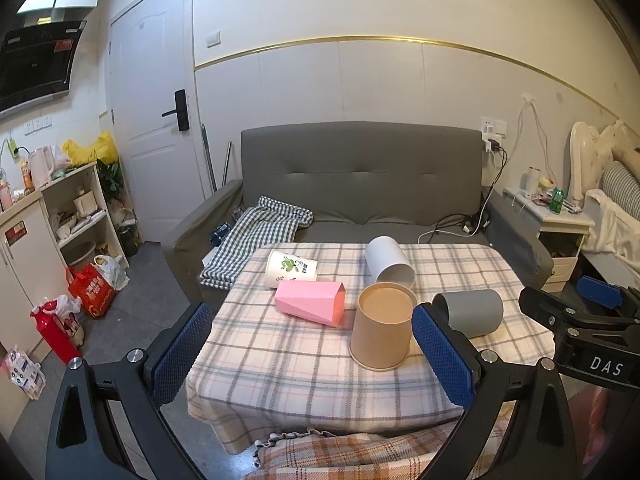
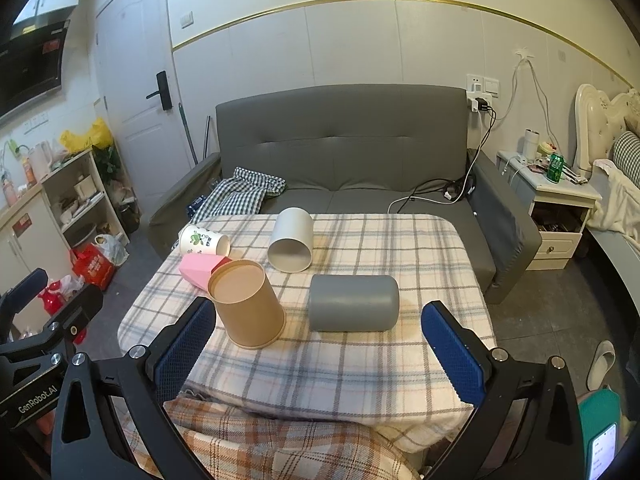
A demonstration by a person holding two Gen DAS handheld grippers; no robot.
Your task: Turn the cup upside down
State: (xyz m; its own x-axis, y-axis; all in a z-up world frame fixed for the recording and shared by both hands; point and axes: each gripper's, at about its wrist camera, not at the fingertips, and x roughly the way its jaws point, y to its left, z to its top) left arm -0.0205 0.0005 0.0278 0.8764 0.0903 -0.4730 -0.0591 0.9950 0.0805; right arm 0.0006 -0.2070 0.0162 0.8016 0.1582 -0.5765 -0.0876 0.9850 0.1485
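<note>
A brown paper cup [image 1: 382,326] [image 2: 248,304] stands upside down on the plaid-covered table [image 1: 280,360] [image 2: 360,360]. A grey cup [image 1: 472,312] [image 2: 354,303], a white cup [image 1: 390,262] [image 2: 291,240], a pink faceted cup [image 1: 312,302] [image 2: 198,270] and a white cup with a green print [image 1: 290,266] [image 2: 202,240] lie on their sides. My left gripper [image 1: 312,356] is open and empty above the near edge, before the brown cup. My right gripper [image 2: 320,354] is open and empty, before the grey cup.
A grey sofa [image 1: 360,184] with a checked cloth [image 1: 260,236] stands behind the table. A shelf unit [image 1: 80,216] and bags [image 1: 92,288] are on the left, a nightstand [image 2: 556,208] and bed on the right. A plaid blanket [image 2: 280,440] lies at the near edge.
</note>
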